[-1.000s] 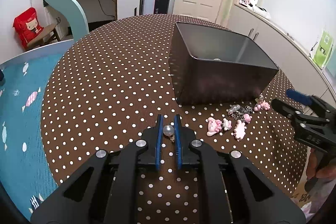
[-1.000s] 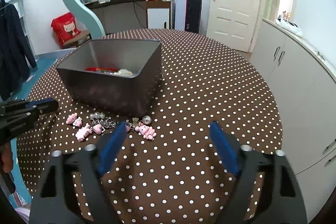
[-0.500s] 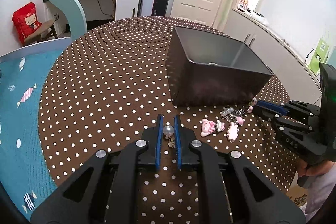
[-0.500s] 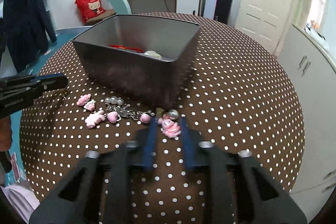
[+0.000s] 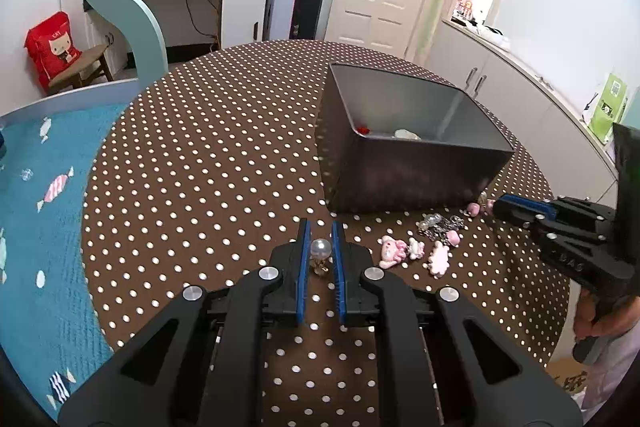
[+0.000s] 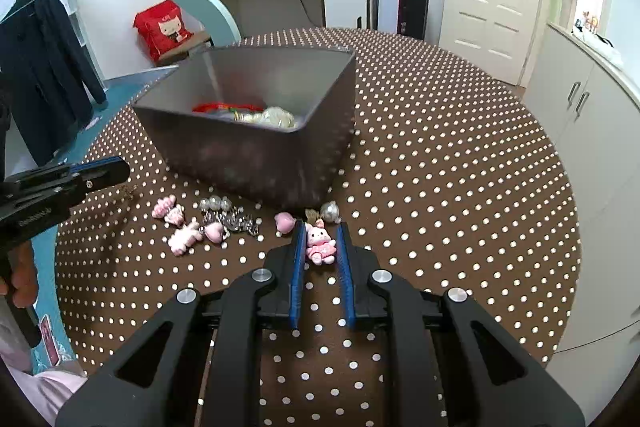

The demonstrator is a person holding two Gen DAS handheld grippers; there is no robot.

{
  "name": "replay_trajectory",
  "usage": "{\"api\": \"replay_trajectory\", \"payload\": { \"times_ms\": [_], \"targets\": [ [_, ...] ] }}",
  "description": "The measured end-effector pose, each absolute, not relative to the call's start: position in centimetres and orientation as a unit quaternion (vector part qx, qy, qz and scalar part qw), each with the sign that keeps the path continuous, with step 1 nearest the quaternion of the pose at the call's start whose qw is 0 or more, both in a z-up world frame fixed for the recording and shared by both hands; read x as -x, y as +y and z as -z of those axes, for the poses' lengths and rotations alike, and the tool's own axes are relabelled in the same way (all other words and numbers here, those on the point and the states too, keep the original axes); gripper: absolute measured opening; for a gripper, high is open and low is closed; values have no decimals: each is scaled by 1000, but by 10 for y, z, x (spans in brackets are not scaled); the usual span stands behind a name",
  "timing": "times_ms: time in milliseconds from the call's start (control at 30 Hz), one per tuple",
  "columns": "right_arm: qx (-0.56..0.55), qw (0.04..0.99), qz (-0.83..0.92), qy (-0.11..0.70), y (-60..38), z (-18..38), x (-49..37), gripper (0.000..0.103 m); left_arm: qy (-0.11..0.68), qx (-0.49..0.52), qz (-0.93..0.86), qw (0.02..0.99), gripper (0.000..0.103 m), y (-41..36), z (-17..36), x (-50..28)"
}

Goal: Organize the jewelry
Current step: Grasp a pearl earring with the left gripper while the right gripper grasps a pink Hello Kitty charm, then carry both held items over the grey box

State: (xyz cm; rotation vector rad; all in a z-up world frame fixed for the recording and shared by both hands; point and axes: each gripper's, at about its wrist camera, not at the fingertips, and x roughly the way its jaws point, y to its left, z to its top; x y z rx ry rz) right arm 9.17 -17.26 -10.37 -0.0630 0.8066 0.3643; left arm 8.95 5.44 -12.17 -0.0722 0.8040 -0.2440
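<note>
Left gripper (image 5: pixel 321 241) is clamped on a pearl earring (image 5: pixel 321 250), held just above the polka-dot table (image 5: pixel 224 163). Right gripper (image 6: pixel 319 241) has closed around a little pink bunny charm (image 6: pixel 319 242) near the table's front edge. More pink charms (image 6: pixel 182 223) lie scattered in front of the grey metal bin (image 6: pixel 256 155), which sits mid-table with jewelry already inside.

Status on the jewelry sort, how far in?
Early. Done: a few pieces, one red, lie in the grey metal bin. In hand: left gripper shut on a pearl bead charm; right gripper shut on a pink bunny charm. Left: pink charms and a silver chain cluster on the polka-dot tablecloth.
</note>
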Motion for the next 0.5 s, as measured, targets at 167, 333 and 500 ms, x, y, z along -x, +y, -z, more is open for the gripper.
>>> {"api": "replay_trajectory", "payload": {
  "times_ms": [167, 333, 500],
  "targets": [
    [24, 907, -173, 383, -180, 93, -93, 13, 380, 35, 114, 917, 10, 57, 111, -92],
    [19, 912, -171, 373, -185, 84, -91, 13, 363, 31, 113, 924, 10, 58, 98, -92],
    [13, 916, -168, 363, -189, 75, -85, 13, 350, 31, 118, 929, 10, 56, 87, -92]
  ]
}}
